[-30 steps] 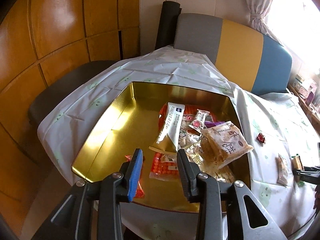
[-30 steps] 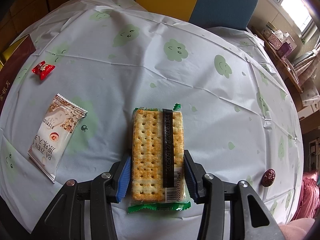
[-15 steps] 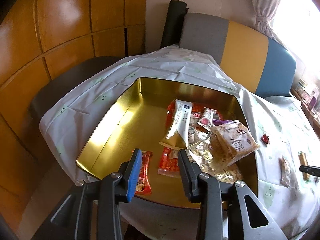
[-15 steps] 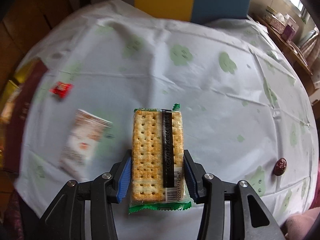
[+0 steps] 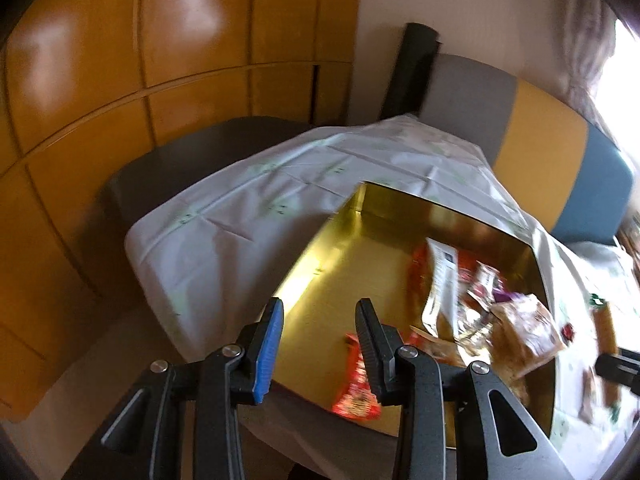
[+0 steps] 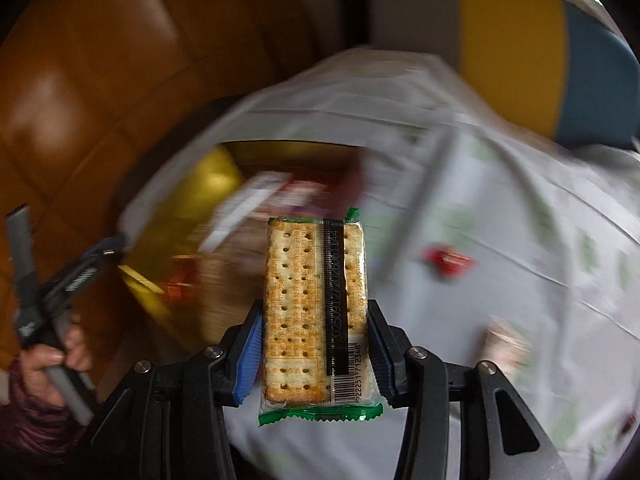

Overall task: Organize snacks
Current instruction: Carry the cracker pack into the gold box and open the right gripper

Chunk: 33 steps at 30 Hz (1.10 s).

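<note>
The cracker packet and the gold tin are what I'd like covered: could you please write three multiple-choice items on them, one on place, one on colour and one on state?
1. Where is the cracker packet?
A. In the gold tin
B. Between the right gripper's pads
C. On the tablecloth

2. What colour are the packet's sealed ends?
A. Green
B. Red
C. Purple

3. What is in the left gripper?
A. A red sachet
B. The cracker packet
C. Nothing

Answers:
1 B: the cracker packet is clamped in the right gripper.
2 A: a crimped green edge shows at both its ends.
3 C: the left gripper stands open above the gold tin.
</note>
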{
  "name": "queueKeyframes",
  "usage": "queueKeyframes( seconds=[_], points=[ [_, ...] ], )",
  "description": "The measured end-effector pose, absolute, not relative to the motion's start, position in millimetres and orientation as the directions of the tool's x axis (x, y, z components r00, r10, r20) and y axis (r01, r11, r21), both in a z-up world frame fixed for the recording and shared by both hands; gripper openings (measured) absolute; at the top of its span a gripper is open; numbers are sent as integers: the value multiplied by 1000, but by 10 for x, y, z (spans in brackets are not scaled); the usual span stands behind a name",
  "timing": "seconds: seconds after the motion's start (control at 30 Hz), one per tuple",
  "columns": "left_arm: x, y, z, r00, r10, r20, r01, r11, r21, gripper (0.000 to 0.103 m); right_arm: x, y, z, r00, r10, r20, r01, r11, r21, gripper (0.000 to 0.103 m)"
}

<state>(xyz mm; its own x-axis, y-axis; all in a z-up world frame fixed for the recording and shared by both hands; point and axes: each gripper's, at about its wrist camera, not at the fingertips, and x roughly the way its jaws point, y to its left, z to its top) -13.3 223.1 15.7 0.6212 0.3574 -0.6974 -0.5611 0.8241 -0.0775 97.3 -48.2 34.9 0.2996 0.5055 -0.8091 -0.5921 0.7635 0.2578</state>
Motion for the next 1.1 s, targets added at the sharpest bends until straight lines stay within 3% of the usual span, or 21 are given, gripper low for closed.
queueKeyframes(
  seconds=[0.2, 0.37, 0.5, 0.77, 1.1],
  points=[
    [-144, 2302, 113, 613, 361, -703, -578, 811, -88, 38, 897, 379, 207, 179, 585, -791, -665, 664, 341, 49],
    [-115, 2265, 60, 614, 345, -710, -562, 823, -86, 38, 863, 845, -197, 117, 538, -835, -646, 680, 348, 51],
    [-96, 2239, 27, 609, 340, -716, -556, 828, -80, 38, 773, 865, -244, 125, 544, -830, -662, 669, 338, 63],
    [-96, 2187, 27, 612, 340, -714, -544, 836, -68, 38, 733, 717, -213, 130, 553, -823, -658, 669, 346, 63],
    [-104, 2064, 67, 632, 329, -701, -508, 860, -54, 38, 559, 418, 47, 273, 557, -784, -675, 692, 257, 63]
  ],
)
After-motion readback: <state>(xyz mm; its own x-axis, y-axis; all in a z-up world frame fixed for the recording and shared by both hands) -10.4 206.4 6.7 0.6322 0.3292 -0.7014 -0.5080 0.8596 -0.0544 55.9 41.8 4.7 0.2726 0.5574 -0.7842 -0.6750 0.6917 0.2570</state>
